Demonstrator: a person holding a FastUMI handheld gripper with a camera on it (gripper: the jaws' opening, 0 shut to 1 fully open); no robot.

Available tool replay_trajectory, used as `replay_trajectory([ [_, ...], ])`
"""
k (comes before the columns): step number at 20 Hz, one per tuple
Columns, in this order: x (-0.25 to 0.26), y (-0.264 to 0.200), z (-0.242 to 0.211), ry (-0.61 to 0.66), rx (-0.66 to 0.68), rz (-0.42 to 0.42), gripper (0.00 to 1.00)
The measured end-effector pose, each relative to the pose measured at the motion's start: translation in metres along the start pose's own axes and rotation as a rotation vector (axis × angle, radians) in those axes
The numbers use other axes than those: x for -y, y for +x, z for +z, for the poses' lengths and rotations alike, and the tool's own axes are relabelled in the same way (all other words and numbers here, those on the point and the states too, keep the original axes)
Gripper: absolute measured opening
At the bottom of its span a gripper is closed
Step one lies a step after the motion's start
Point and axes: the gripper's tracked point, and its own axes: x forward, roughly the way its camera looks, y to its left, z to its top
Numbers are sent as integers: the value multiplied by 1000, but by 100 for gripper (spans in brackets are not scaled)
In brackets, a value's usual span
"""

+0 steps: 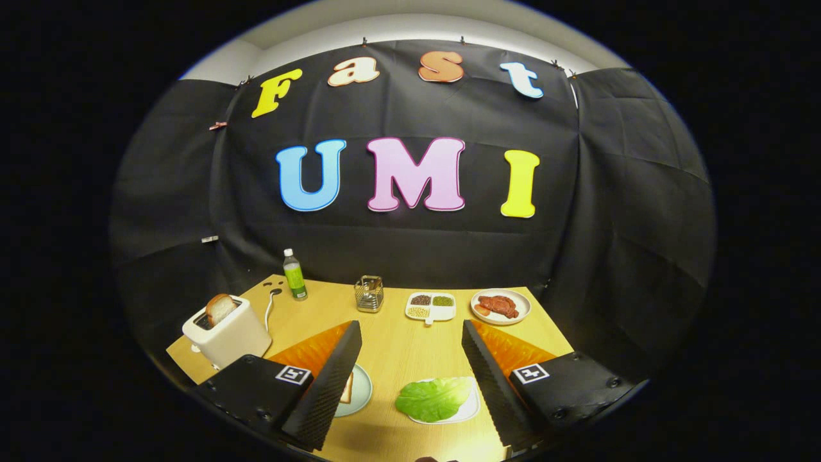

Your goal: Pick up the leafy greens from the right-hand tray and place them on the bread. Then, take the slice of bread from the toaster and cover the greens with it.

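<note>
The hand-held gripper (410, 333) is seen released above a light wooden table (397, 346), its two black ribbed fingers (333, 378) spread wide apart with nothing held between them. A flat, bright green lettuce leaf (433, 398) is laid on a white tray (473, 407) between the fingers, close beside the right one. A slice of bread (347, 389) on a pale round plate (361, 389) is partly hidden behind the left finger. Beyond the left finger, a white toaster (226, 333) is shown with a browned slice of toast (220, 309) standing upright in its slot. Farther back along the table are placed a green-labelled plastic bottle (294, 274), a small wire holder (369, 293), a white divided dish of beans (430, 307), and a white plate of red meat (500, 306).
</note>
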Motion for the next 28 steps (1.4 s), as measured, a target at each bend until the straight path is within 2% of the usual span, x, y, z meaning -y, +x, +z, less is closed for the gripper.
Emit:
replay_trajectory([
  [9, 22, 26, -61, 14, -135, -74, 98],
  [15, 21, 58, -114, 48, -236, -44, 98],
  [23, 46, 92, -201, 25, -433, -57, 98],
  [28, 53, 108, -239, 33, -516, -68, 98],
])
